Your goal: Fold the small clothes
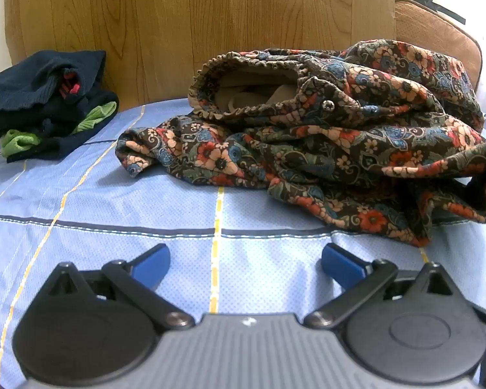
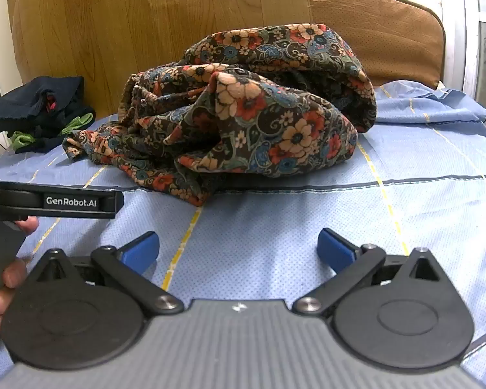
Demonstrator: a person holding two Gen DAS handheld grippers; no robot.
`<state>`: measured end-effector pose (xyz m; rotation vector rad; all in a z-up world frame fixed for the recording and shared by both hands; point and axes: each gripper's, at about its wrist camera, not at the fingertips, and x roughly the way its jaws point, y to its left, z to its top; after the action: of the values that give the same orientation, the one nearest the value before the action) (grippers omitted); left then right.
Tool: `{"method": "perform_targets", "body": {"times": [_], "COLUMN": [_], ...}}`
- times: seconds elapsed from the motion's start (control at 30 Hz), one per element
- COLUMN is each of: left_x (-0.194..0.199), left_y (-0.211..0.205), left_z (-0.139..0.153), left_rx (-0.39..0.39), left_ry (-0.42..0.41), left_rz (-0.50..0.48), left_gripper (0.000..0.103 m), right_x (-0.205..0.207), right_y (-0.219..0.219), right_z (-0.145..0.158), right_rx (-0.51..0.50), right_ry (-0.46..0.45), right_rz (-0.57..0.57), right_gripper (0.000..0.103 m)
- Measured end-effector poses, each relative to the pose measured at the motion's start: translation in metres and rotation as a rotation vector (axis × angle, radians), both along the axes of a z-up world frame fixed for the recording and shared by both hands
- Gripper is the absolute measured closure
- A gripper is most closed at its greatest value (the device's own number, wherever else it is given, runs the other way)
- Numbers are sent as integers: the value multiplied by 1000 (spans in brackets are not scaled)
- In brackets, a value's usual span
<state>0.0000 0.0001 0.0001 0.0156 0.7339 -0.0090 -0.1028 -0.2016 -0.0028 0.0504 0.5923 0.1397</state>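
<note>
Blue pads [image 1: 152, 264] sit at the tips of the left gripper [image 1: 246, 264], and they are spread wide apart with nothing between them. Right below them is only the blue checked sheet [image 1: 113, 201]. It looks like this gripper waits low over the bed so it can reach forward for cloth.

Over on the other side, the right gripper [image 2: 238, 251] has its jaws spread wide too, and it holds nothing. It hovers over a bare part of the blue checked sheet [image 2: 405, 214]. In this view you can see the other tool's black handle (it has a little name tag on it) and the person's hand [image 2: 6, 278] wrapped around it.

A bit farther out lies the flowery garment [image 1: 324, 149], all bunched up in a heap in the middle of the bed. Its stretchy ruffled opening [image 1: 243, 81] faces the left camera, and a small button [image 1: 328, 105] shows near it. One edge spills toward the tongs, so that is likely the easy part to pinch first. From the right, the flowery garment [image 2: 243, 113] looks like a tall lump, not flat at all, so folding has not begun.

Far off on the left sits a dark pile of clothes [image 1: 45, 97] with green bits peeking out. It is well apart from the heap, probably put aside to keep room. Behind everything stands a wooden board [image 1: 194, 16] and a brown cushion [image 2: 379, 39].
</note>
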Motion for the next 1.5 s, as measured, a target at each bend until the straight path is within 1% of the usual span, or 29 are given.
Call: {"method": "perform_targets", "body": {"times": [0.2,0.27,0.37,0.5,0.53,0.57,0.6,0.63,0.67,0.7,0.73,0.77,0.8,0.83,0.9,0.97,1.07,1.1,1.13,1.17,1.2,1.27,1.3,1.37,1.43,1.5], "left_x": [0,0,1,-1,-2,-3,-7,-9,-15,-18,-19,-19,-18,-17,-13,-12,-8,-12,-13,-13,-14,-14,-14,-13,-12,-12], "left_y": [0,0,0,2,4,7,15,18,29,37,42,49,58,61,68,71,73,74,74,74,75,76,77,78,76,73], "left_z": [0,0,0,2,2,3,6,7,14,19,22,25,26,26,23,20,19,18,17,17,18,17,18,17,16,16], "left_rx": [2,1,1,-4,-10,-17,-44,-52,-67,-74,-85,-101,-136,-155,-194,-203,-214,-215,-215,-214,-215,-219,-225,-229,-233,-225], "left_ry": [-2,-2,-1,-1,-4,-7,-35,-60,-125,-168,-191,-210,-218,-214,-194,-183,-170,-170,-169,-167,-166,-166,-166,-161,-152,-151], "left_rz": [1,2,6,-9,-21,-31,-34,-15,25,58,80,103,135,147,164,170,175,174,175,174,173,176,176,176,169,160], "left_gripper": [0,0,0,0,0,0,0,0,0,0,0,0,0,0,0,1,1,2,3,4,4,5,6,6,7,7], "right_x": [3,2,0,-1,-3,-5,-9,-13,-17,-23,-27,-28,-27,-22,-3,25,81,92,103,105,113,122,123,118,122,129], "right_y": [-3,0,3,-4,-7,-8,-10,-9,-8,-6,-1,4,12,20,36,53,70,72,76,78,78,77,74,67,61,58], "right_z": [0,1,0,2,3,5,9,14,21,30,40,50,59,68,79,81,71,65,62,63,66,79,89,107,118,112], "right_rx": [-5,-31,-31,11,34,49,60,57,42,18,-20,-65,-117,-176,-252,-318,-388,-408,-436,-451,-444,-390,-358,-349,-402,-504], "right_ry": [10,8,4,-4,-9,-13,-19,-29,-47,-82,-133,-181,-220,-256,-291,-289,-230,-225,-231,-240,-235,-210,-216,-243,-245,-226], "right_rz": [4,9,3,14,28,48,91,155,208,254,291,320,339,353,377,407,431,428,420,419,425,451,476,502,514,515], "right_gripper": [0,0,0,0,3,10,31,47,49,51,52,52,52,52,52,51,48,43,34,29,27,27,27,27,27,27]}}
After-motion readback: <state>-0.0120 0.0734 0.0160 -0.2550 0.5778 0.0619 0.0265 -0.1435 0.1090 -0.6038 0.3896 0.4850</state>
